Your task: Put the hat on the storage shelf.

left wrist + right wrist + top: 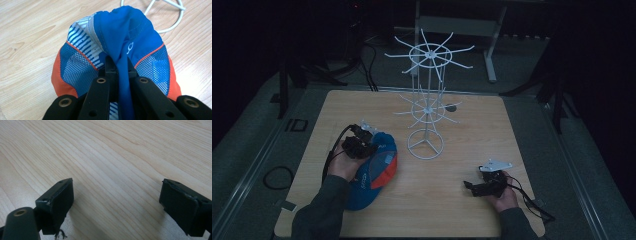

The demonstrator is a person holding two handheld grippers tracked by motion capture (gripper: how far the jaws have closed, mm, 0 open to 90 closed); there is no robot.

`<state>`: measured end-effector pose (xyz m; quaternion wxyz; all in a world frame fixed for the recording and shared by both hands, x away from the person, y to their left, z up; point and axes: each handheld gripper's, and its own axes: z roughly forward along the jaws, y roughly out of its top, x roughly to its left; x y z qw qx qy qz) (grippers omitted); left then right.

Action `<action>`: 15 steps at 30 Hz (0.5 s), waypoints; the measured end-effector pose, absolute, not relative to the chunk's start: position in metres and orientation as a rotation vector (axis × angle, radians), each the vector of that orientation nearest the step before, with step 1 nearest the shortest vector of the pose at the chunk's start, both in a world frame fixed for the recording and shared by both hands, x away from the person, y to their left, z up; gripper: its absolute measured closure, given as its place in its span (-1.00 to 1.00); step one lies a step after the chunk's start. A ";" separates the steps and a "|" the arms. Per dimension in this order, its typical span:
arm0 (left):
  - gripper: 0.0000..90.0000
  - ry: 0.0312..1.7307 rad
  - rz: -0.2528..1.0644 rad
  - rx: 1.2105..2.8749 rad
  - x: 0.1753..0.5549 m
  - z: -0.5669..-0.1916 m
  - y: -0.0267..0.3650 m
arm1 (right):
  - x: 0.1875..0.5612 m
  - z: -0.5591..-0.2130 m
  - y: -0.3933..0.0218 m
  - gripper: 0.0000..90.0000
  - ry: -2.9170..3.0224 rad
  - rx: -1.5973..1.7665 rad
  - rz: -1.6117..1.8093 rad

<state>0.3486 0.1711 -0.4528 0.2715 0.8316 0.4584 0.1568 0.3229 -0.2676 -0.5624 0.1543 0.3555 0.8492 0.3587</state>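
A blue cap (378,169) with orange trim and mesh panels lies at the left of the wooden table (472,125). In the left gripper view a bunched fold of the cap's (125,30) blue fabric is pinched between the two black jaws. My left gripper (360,144) (119,63) is shut on that fold at the cap's far end. At the table's front right, my right gripper (473,188) (117,200) points left. Its jaws stand wide apart over bare wood with nothing between them.
A white wire display rack (428,95) with two tiers of radiating hooks stands at the table's middle on a ring base (426,145) (172,17), just right of the cap. Dark floor, cables and stand legs surround the table.
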 end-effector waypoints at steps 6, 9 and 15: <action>0.96 1.219 0.427 2.213 0.345 -0.446 0.175 | 0.323 -0.562 -0.268 -0.73 2.434 1.019 1.028; 0.95 1.215 0.419 2.190 0.345 -0.443 0.176 | 0.323 -0.562 -0.268 -0.73 2.434 1.020 1.028; 0.96 1.213 0.429 2.163 0.344 -0.438 0.180 | 0.323 -0.562 -0.268 -0.73 2.434 1.020 1.029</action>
